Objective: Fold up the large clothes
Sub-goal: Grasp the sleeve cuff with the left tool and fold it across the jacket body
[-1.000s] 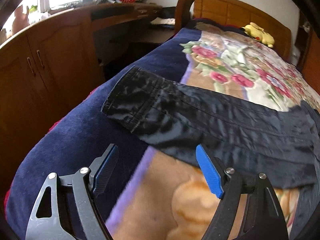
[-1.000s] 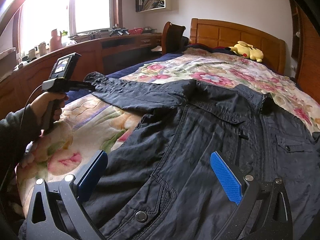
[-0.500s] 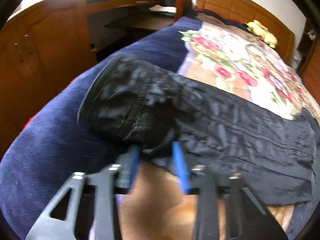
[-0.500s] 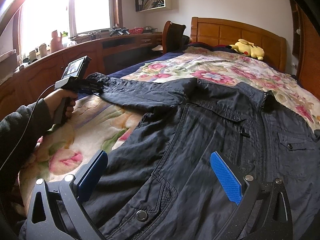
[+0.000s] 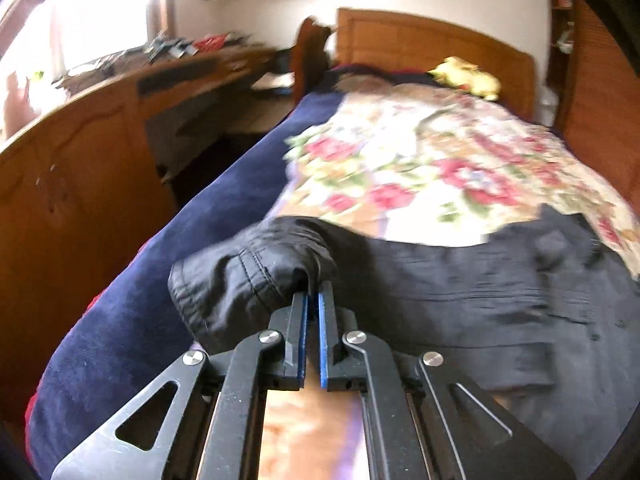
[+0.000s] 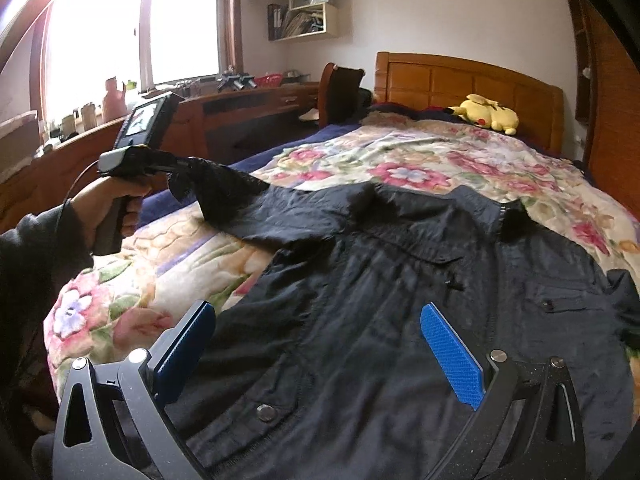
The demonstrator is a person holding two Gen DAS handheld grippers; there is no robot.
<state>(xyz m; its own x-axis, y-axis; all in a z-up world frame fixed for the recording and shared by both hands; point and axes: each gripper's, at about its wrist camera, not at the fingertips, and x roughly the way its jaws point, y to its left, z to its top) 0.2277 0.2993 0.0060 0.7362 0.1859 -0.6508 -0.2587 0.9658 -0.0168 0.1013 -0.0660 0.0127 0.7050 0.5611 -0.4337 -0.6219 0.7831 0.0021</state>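
Observation:
A large black jacket (image 6: 400, 300) lies front up on the floral bedspread (image 6: 420, 156), its collar toward the headboard. My left gripper (image 5: 313, 298) is shut on the cuff of the jacket's sleeve (image 5: 248, 276), which hangs bunched from the pads above the bed. In the right wrist view that gripper (image 6: 176, 168) holds the sleeve (image 6: 248, 200) raised at the left, a hand on its handle. My right gripper (image 6: 320, 344) stands open low over the jacket's lower front, with nothing between its blue pads (image 6: 452, 356).
A yellow plush toy (image 6: 486, 114) lies by the wooden headboard (image 6: 460, 80). A long wooden desk with cabinets (image 5: 80, 160) runs along the bed's left side under the window. A chair (image 6: 340, 96) stands near the bed's head. A navy blanket (image 5: 200, 216) covers the bed's left edge.
My left gripper went from open to shut on the sleeve cuff, then rose and lifted the sleeve off the bed. The right gripper barely shifted and stays open.

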